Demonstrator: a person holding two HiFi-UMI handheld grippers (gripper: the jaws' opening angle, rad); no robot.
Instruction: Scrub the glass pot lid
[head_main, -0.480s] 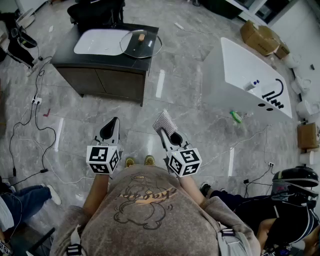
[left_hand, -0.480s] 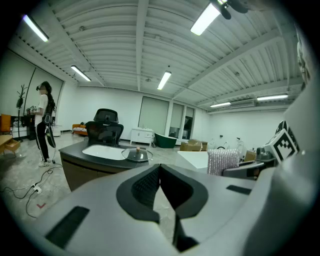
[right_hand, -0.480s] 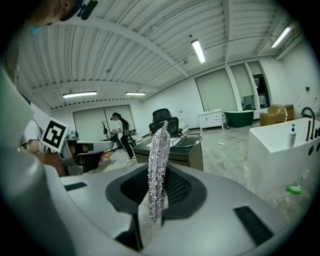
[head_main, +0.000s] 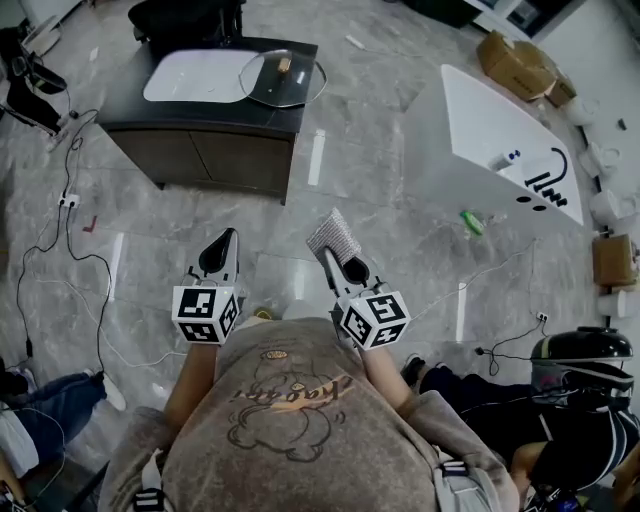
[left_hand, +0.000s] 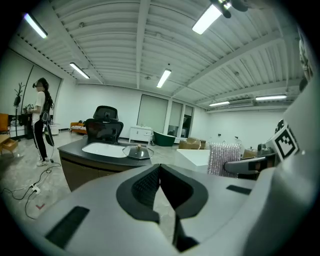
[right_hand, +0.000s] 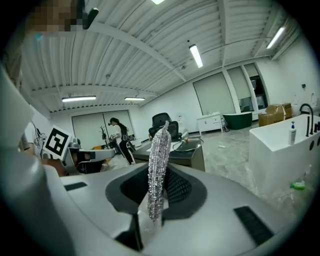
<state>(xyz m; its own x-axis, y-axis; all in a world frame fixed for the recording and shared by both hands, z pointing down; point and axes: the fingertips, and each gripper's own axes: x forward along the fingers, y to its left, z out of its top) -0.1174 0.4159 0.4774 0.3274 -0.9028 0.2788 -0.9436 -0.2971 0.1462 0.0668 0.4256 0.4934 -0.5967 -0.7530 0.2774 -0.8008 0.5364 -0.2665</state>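
Head view: silver scrubber (head_main: 333, 238) in right tool (head_main: 336, 259)

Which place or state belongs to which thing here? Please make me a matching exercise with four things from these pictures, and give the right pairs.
Things:
1. glass pot lid
2. silver scouring pad
3. left hand-held gripper
4. small green object

Places or states:
A. on the floor beside the white counter
B. shut, with nothing between its jaws
C. on the dark counter beside the white basin
D. clamped in the right hand-held gripper

Pairs: 1-C, 2-D, 3-B, 4-A.
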